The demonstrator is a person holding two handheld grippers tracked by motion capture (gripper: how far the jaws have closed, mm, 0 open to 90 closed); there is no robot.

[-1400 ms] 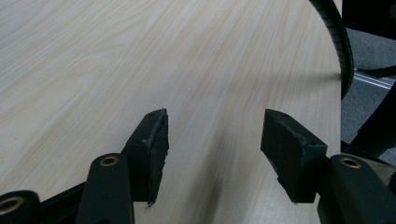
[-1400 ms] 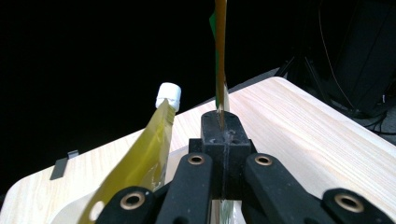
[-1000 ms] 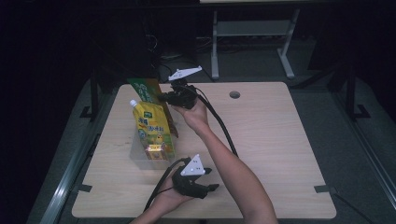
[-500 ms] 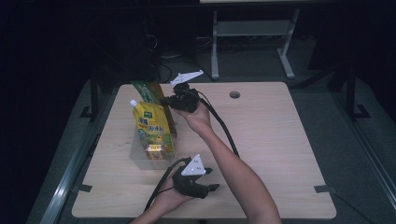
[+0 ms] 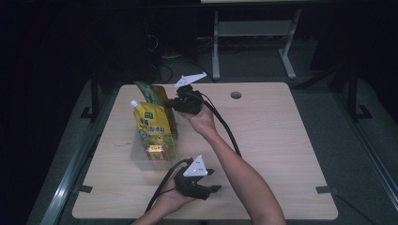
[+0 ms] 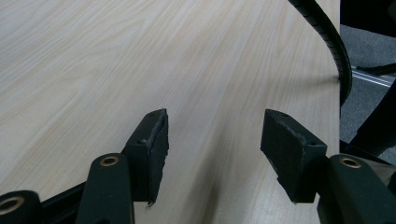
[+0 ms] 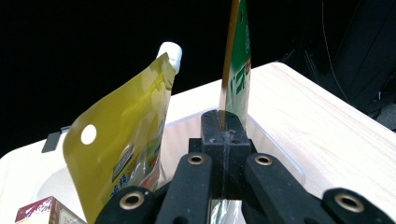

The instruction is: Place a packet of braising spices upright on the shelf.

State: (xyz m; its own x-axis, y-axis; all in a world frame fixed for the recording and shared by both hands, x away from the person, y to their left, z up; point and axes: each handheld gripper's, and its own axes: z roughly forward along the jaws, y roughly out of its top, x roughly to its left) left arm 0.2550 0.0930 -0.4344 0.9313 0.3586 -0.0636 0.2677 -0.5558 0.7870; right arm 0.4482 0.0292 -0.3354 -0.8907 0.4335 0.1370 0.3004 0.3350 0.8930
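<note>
The right gripper [image 7: 224, 140], seen just above centre in the high view, has its jaws pressed together on the edge of the green pouch [image 7: 238, 79], which stands upright over the clear plastic bin [image 7: 275, 154]. Beside it, left of centre, the yellow spouted pouch [image 5: 152, 126] leans in that bin [image 5: 141, 159] with what looks like a small brown carton [image 5: 155, 152] at its foot. Low in the frame, the left gripper [image 6: 212, 140] rests on the wooden table [image 6: 93, 60], jaws spread with nothing between them.
</note>
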